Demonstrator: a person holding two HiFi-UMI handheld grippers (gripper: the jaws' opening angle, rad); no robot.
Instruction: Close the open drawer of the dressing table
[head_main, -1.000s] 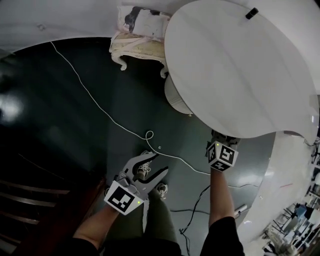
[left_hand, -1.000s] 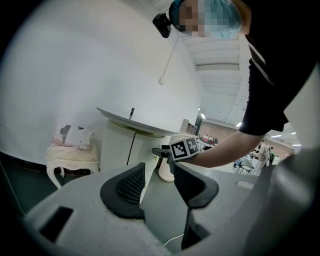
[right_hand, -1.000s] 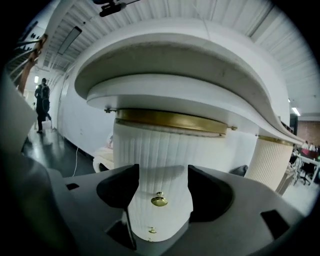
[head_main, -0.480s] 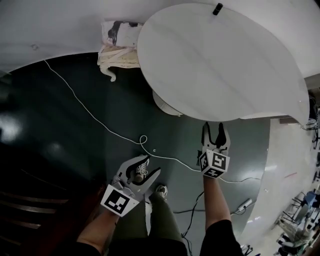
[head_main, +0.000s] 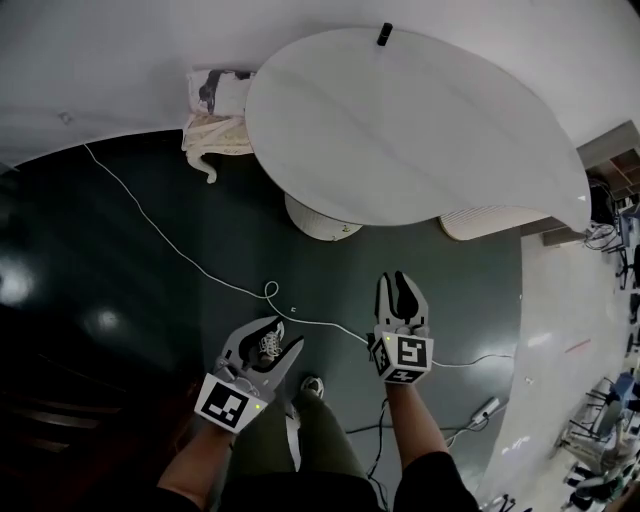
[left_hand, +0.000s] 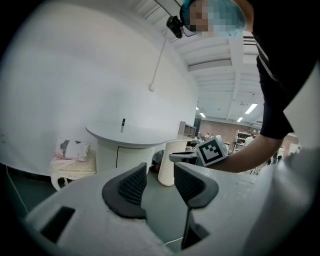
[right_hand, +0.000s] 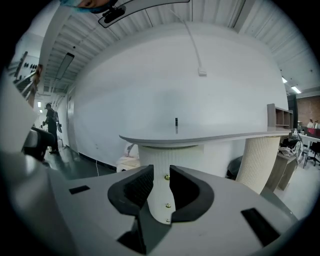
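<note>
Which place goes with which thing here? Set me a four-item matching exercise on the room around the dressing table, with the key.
Things:
1. small black object
2. white cable
3. cushioned stool
4. ribbed pedestal

Places:
A. lying across the dark floor, with a small loop in it
B. under the dressing table top
C. on the table top, at its edge nearest the wall
D. against the wall, left of the table

Pairs: 1-C, 2-A, 3-D, 4-B.
</note>
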